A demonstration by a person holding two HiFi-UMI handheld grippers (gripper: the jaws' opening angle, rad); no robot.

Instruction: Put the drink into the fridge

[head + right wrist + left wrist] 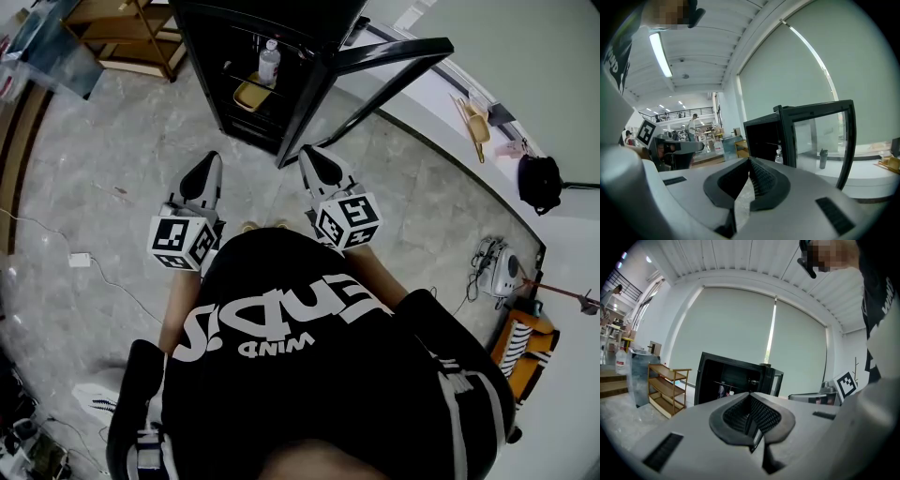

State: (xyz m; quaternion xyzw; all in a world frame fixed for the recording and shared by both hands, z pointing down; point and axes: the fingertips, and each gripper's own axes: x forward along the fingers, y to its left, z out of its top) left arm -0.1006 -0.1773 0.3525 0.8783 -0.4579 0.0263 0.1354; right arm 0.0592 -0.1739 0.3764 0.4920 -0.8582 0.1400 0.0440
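We're standing back from the fridge (314, 28) with its door (380, 58) swung wide open, and there's the drink (269, 64), a clear bottle upright on a shelf inside, above something yellow (247, 95) on the level below. The left gripper (208, 161) is held close to our body, pointing towards the fridge, its fingers (767, 416) pressed together with nothing between them. The right gripper (315, 156) sits just beside it, well apart from the bottle, and its fingers (765, 182) meet at the tips too, empty. From the right gripper view we catch the bottle (778, 157) through the open front, next to the glass door (820, 138). A wooden shelf unit (122, 28) stands off to the left of the fridge on the marble floor (103, 141)
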